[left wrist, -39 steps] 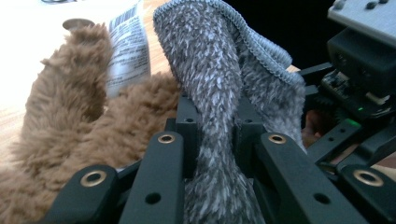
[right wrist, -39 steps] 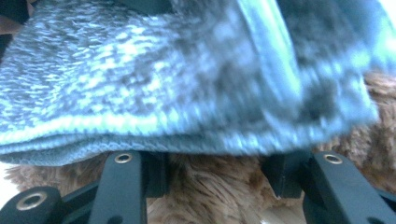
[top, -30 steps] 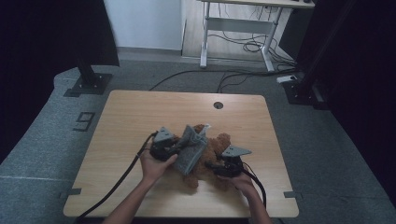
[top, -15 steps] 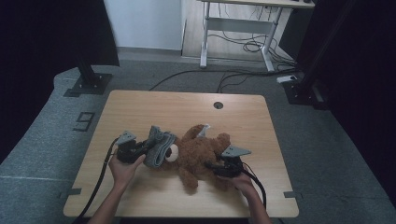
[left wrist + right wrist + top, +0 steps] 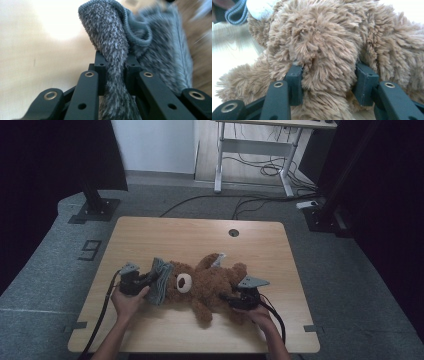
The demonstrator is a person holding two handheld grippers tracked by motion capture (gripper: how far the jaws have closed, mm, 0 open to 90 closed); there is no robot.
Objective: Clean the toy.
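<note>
Lying on its back across the middle of the light wooden table (image 5: 150, 237), a brown plush teddy bear (image 5: 205, 287) is gripped from both sides. Left gripper (image 5: 116, 68): jaws pinched tight on a fold of grey knitted cloth (image 5: 112, 42) at the bear's head. Right gripper (image 5: 328, 82): jaws clamped around a furry limb.

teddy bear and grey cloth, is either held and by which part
Left hand-held gripper pinches a bunched fold of the cloth; right hand-held gripper clamps a bear limb.
</note>
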